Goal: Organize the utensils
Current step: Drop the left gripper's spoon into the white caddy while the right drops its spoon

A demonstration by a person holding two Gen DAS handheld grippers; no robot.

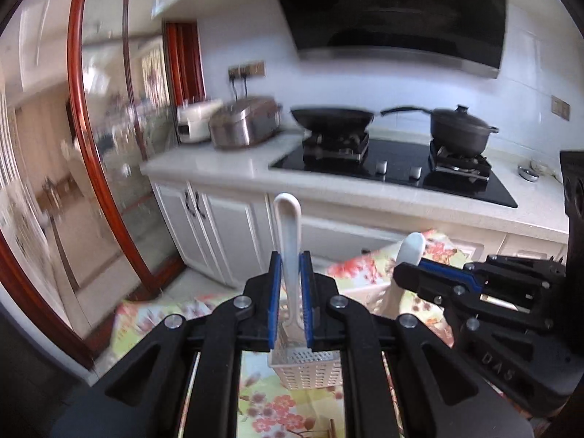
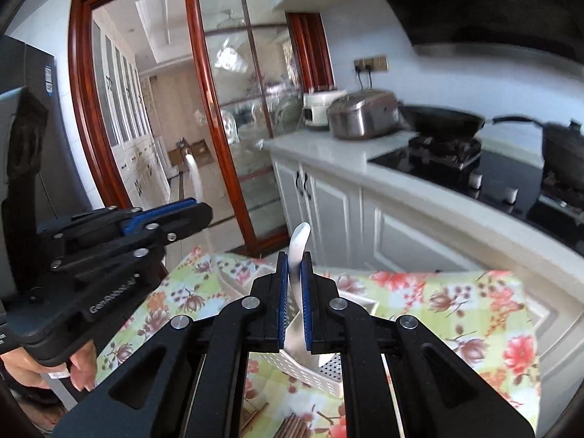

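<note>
While hanging above the floral-clothed bench (image 2: 474,306), clamping a white spoon (image 1: 288,241) upright in the left tool (image 1: 291,303), pinching another white spoon (image 2: 298,255) in the right tool (image 2: 295,303); white slotted basket (image 1: 310,368) lying directly beneath both, nearer the left.

Matte black left hand-held gripper (image 1: 291,277) and right hand-held gripper (image 2: 296,281): blue finger pads (image 1: 274,292), silver pivot screws (image 1: 242,301), embossed white lettering on side.
</note>
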